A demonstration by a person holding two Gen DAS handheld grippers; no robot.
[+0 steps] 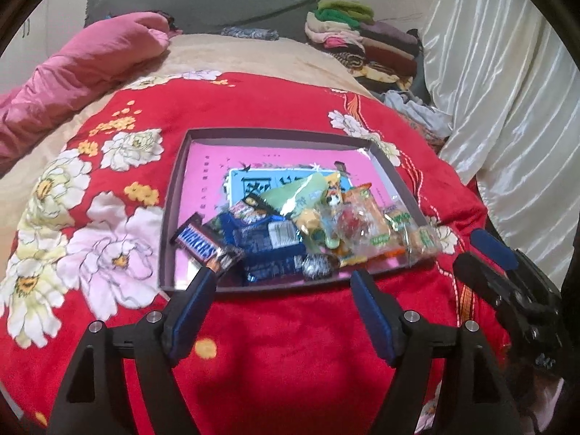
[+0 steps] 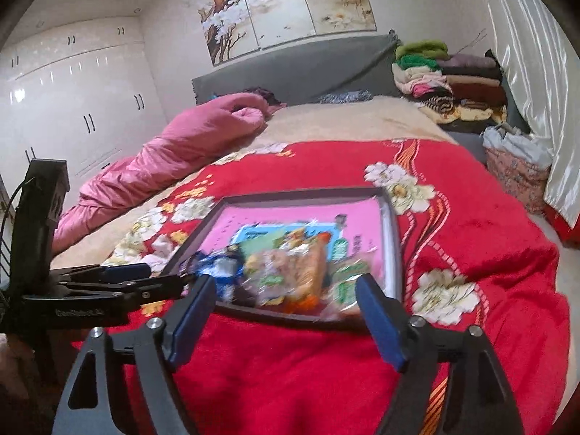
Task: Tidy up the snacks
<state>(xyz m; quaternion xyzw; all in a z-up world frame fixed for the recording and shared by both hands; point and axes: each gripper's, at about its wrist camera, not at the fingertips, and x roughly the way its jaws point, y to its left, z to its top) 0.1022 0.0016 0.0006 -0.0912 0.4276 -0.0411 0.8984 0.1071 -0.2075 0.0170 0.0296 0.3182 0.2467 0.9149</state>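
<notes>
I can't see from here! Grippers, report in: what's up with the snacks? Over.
Left gripper open, right gripper open, both empty. Snacks piled at near end of the tray, Snickers bar by the left jaws. Nothing in the way.

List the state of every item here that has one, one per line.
left gripper: open, empty, hovering at the tray's near edge
right gripper: open, empty
tray: flat on the red blanket, uncovered
snacks: heaped at the tray's near side
Snickers bar: wrapped, lying over the tray's left wall
</notes>
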